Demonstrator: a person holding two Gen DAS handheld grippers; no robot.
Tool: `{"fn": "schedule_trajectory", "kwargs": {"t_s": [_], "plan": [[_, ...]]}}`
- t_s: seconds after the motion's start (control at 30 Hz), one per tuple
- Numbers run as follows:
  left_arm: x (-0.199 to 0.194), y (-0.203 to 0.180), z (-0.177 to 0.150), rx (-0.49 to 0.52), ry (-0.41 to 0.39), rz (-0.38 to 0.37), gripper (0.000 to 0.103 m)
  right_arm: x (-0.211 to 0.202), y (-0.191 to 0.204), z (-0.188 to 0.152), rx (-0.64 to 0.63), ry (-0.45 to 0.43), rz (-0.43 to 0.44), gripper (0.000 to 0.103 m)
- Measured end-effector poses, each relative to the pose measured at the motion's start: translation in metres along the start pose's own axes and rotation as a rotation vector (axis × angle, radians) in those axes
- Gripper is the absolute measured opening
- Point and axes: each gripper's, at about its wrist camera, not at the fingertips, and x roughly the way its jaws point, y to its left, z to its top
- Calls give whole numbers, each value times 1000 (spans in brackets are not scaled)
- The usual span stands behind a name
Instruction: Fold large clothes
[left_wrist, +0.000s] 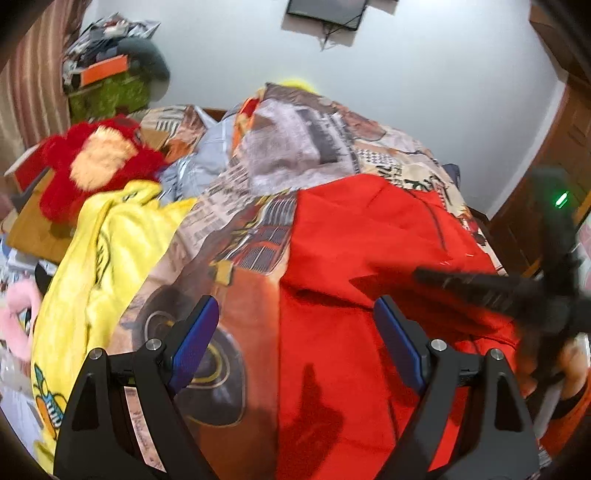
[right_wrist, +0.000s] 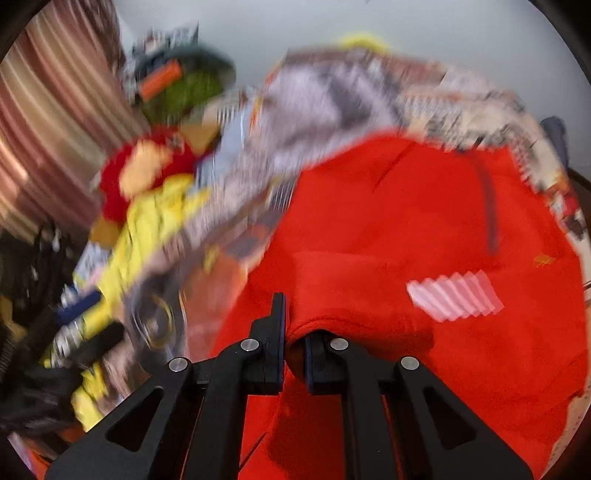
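A large red garment (left_wrist: 369, 258) lies spread on a bed over a printed bedsheet (left_wrist: 236, 236). My left gripper (left_wrist: 295, 332) is open and empty, hovering over the garment's left edge, its blue pads (left_wrist: 199, 336) wide apart. My right gripper (right_wrist: 294, 332) is shut on a bunched fold of the red garment (right_wrist: 406, 221); a white striped label (right_wrist: 454, 295) shows to its right. The right wrist view is motion-blurred. The right gripper also shows as a dark blur at the right of the left wrist view (left_wrist: 480, 291).
A yellow cloth (left_wrist: 103, 251) lies at the left of the bed, with a red plush toy (left_wrist: 96, 162) behind it. A pile of pillows and bedding (left_wrist: 303, 140) rises at the back. A wooden door (left_wrist: 554, 155) stands at the right and a curtain (left_wrist: 33, 81) at the left.
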Motion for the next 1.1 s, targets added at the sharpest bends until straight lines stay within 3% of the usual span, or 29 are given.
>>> {"fn": "schedule_trajectory", "kwargs": {"t_s": [0.1,0.17,0.2,0.27,0.43,0.53,0.7,0.83,0.97,1.07,1.1], "plan": [[5,5,-7,-1,22,6,86,31,-2,-11,30,123,-4,11],[9,5,-10,5,40,2,86,50,-7,-19,59,266,48,27],[12,3,-12,7,52,-3,86,55,-9,-24,67,323,86,30],[15,-1,-15,10,67,-12,86,53,-9,-28,57,342,110,31],[27,-12,-22,-14,118,-77,86,6,-21,-33,-14,234,56,31],[38,-25,-25,-22,154,-99,86,-26,-44,-33,18,139,33,39],[57,-67,-28,84,185,-80,86,-72,-91,-44,57,-12,-123,48],[81,-110,-31,261,199,-9,86,-89,-139,-59,107,-51,-261,49],[116,-144,-43,446,215,131,86,-89,-184,-71,193,-19,-299,49],[128,-155,-46,490,192,176,83,-84,-208,-78,237,-2,-326,49],[129,-156,-43,491,181,181,76,-83,-215,-81,245,1,-334,49]]}}
